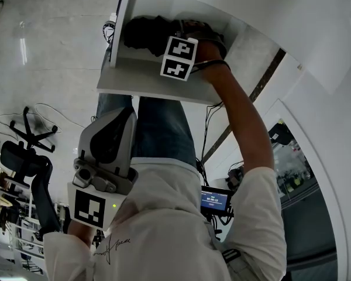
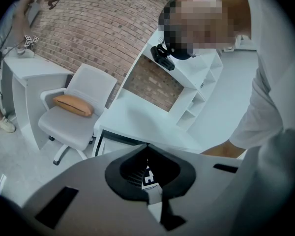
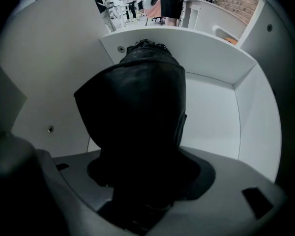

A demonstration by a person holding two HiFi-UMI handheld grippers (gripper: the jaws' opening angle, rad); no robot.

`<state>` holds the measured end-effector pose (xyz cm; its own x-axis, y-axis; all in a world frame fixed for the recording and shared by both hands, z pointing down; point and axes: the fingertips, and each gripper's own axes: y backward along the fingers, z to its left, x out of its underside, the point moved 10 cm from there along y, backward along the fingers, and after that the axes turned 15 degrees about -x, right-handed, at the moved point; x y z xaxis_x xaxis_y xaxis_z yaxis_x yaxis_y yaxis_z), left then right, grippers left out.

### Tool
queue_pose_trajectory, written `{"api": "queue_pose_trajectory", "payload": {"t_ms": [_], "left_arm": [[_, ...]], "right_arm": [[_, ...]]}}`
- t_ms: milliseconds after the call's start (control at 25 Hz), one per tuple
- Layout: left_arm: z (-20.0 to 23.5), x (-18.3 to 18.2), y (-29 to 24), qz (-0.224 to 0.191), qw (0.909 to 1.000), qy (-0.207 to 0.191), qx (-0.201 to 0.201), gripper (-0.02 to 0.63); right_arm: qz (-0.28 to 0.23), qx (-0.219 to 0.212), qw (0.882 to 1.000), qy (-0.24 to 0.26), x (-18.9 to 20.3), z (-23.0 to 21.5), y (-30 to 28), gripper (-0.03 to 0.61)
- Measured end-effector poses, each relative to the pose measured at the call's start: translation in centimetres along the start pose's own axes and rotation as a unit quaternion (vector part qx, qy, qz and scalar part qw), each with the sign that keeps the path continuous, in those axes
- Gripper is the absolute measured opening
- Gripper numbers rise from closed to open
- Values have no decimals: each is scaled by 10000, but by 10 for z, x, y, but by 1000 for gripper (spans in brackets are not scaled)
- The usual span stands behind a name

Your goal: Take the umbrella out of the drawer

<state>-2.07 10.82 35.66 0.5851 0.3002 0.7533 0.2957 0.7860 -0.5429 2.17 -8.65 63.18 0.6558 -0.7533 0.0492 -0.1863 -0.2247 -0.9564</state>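
Observation:
The white drawer (image 1: 134, 81) stands pulled out, with a black folded umbrella (image 1: 146, 34) lying inside at its far end. My right gripper (image 1: 184, 33) reaches into the drawer, its marker cube showing on top. In the right gripper view the umbrella (image 3: 137, 102) fills the space between the jaws of the right gripper (image 3: 142, 181), which is shut on it, with the drawer walls (image 3: 211, 107) all round. My left gripper (image 1: 120, 119) hangs low near my body, away from the drawer. In the left gripper view its jaws (image 2: 147, 146) meet, holding nothing.
A white office chair with an orange cushion (image 2: 73, 104) stands beside a white desk (image 2: 137, 122) with shelves behind. A black office chair (image 1: 26, 157) and loose cables lie on the floor at left. Another person stands at a counter at far left (image 2: 0, 58).

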Motion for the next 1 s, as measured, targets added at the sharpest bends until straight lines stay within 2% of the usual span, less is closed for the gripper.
{"api": "queue_pose_trajectory", "payload": {"t_ms": [440, 1000], "left_arm": [[3, 0, 6, -17, 10000, -44, -27, 15], [3, -8, 9, -152, 9998, -45, -101, 15]], "right_arm": [[-233, 48, 9996, -115, 3, -1, 5, 232], [-536, 49, 9979, -351, 10, 4, 12, 230]]}}
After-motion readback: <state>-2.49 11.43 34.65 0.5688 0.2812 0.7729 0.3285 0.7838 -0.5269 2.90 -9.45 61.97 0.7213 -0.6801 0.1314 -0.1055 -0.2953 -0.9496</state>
